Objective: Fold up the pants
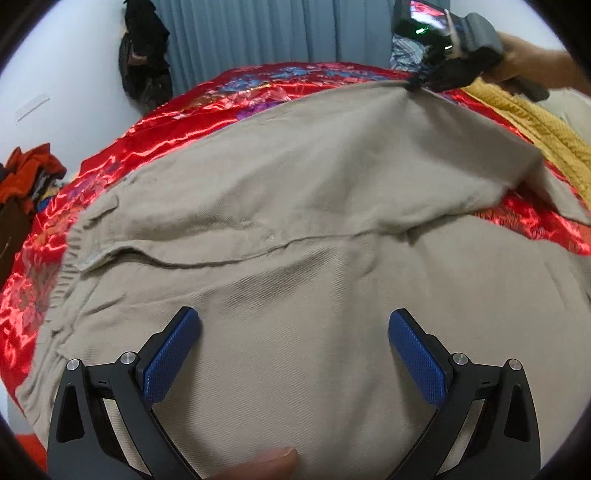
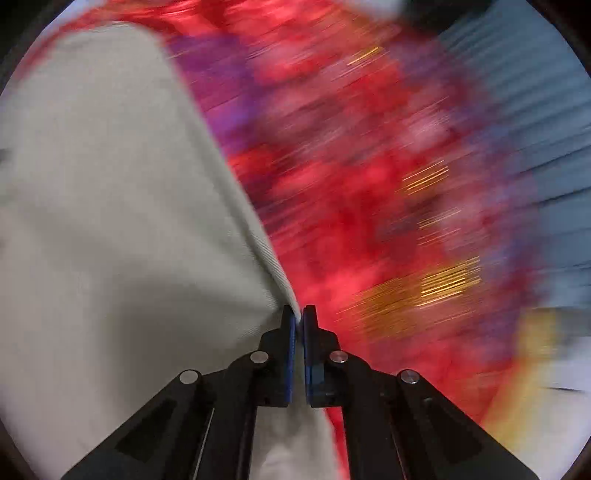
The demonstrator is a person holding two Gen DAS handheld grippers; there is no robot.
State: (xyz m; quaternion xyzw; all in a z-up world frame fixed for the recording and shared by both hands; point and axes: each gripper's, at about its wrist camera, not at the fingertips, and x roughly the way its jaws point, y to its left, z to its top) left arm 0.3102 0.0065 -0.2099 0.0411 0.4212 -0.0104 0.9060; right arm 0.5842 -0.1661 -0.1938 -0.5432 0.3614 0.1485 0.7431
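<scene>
Looking along the left hand-held gripper [image 1: 294,325], the left wrist view shows its two blue-padded fingers [image 1: 170,356] spread wide apart, hovering over beige pants [image 1: 295,229] with nothing between them. The pants lie spread across a bed covered by a shiny red floral bedspread [image 1: 155,122]; the gathered waistband [image 1: 70,254] sits toward the left of the view. One pant leg is lifted at its far end, where the right hand-held gripper [image 1: 417,83] pinches the hem, so the cloth stretches up in a taut sheet toward the upper right. A mustard knitted blanket [image 1: 535,129] lies on the bed just beside that raised leg. Behind the bed hang pale blue curtains [image 1: 258,29], with a dark garment [image 1: 146,55] hanging against the white wall and a heap of orange clothes [image 1: 29,173] at the far left. A fingertip [image 1: 273,459] shows at the bottom edge.

From the right wrist view, the right hand-held gripper [image 2: 299,317] has its fingers nearly together, clamped on the edge of the beige pants [image 2: 110,184], whose cloth fills the left half of the picture. Everything beyond is heavily motion-blurred: red bedspread [image 2: 332,184] in streaks, and a blue band that looks like the curtains [image 2: 554,129] at the right.
</scene>
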